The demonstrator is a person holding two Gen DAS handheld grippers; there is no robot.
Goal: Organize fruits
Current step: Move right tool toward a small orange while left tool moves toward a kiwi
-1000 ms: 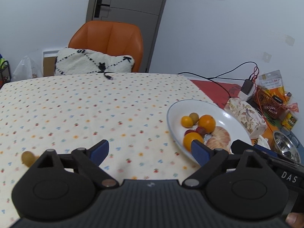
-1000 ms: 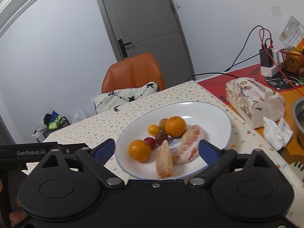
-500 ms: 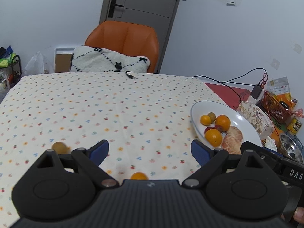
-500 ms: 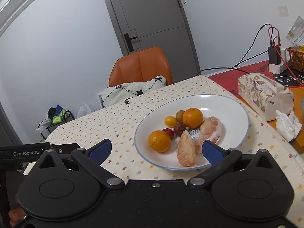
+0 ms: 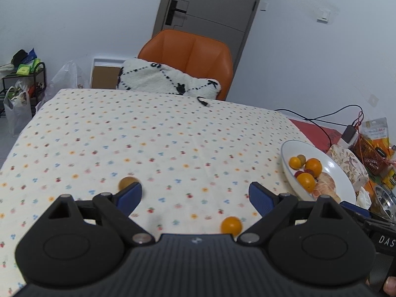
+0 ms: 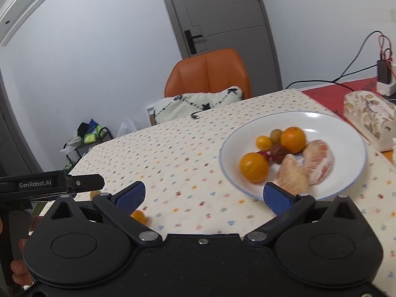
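Fruit mostly gathered on plate (image 6: 292,153); two strays on desk (image 5: 160,136): orange one (image 5: 231,225) near left claw (image 5: 195,194), brownish one (image 5: 126,182) by its finger. Both claws wide, empty, right claw (image 6: 204,195) idle, ready for pickup.

My left hand-held gripper (image 5: 195,193) is spread wide, its two blue fingertips (image 5: 130,195) far apart with nothing between them. It points forward, tilted slightly downward. At the lower right corner of its view, a bit of my right hand (image 5: 389,288) shows where it wraps the other tool's handle.

My right hand-held gripper (image 6: 203,195) is likewise fully spread, blue pads (image 6: 278,198) well apart and gripping nothing, aimed forward with a slight downward tilt. At its far left, the side of my left hand-held gripper juts in, with my left hand's (image 6: 18,269) fingers curled around the grip below it. The two tools sit side by side, close together.
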